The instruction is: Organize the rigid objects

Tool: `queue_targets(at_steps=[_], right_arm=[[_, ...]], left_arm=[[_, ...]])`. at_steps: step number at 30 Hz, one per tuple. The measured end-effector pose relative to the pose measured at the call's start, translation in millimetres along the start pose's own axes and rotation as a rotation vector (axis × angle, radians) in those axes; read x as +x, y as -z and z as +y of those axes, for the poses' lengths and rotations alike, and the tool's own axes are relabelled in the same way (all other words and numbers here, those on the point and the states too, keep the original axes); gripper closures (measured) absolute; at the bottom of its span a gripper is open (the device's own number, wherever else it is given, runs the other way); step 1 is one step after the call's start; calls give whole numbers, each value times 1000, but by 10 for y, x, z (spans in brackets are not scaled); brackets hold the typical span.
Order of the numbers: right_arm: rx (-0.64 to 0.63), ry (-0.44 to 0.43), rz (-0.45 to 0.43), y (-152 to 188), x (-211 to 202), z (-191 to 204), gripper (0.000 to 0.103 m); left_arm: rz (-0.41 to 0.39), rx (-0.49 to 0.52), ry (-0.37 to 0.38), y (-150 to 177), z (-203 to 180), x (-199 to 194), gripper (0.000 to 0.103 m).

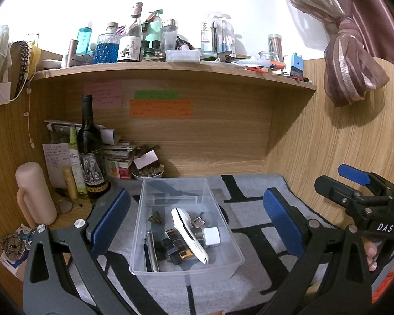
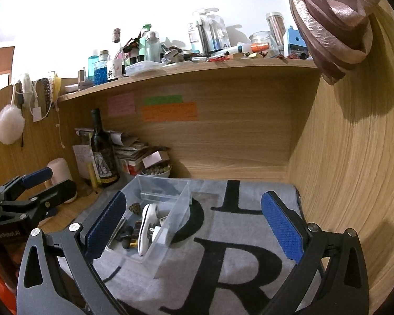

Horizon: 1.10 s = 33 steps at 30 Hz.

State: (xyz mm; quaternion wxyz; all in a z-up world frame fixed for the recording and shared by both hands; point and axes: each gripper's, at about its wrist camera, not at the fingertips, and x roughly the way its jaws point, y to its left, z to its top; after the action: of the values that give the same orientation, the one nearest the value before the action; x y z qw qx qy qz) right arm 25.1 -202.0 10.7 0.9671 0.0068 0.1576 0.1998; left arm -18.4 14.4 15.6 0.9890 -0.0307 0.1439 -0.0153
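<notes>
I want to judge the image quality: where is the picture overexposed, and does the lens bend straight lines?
Left wrist view: the wall above the shelf is blown out white, and the shelf edge bows into a curve. Right wrist view: the same wall is overexposed, the side panel curves strongly, and the curtain throws a dark shadow on it. In both, the clear bin stays sharp.

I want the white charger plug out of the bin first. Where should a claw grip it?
Come from above and pinch the white charger plug across its flat sides; the clear bin walls block side approaches, and the long white device lies close alongside.
</notes>
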Motion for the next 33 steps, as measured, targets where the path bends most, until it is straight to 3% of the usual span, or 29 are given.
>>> queue_targets(at_steps=[33], right_arm=[[-2,-11,4,-13,4,21,0]], left_arm=[[8,0,9,9,-3,54,0]])
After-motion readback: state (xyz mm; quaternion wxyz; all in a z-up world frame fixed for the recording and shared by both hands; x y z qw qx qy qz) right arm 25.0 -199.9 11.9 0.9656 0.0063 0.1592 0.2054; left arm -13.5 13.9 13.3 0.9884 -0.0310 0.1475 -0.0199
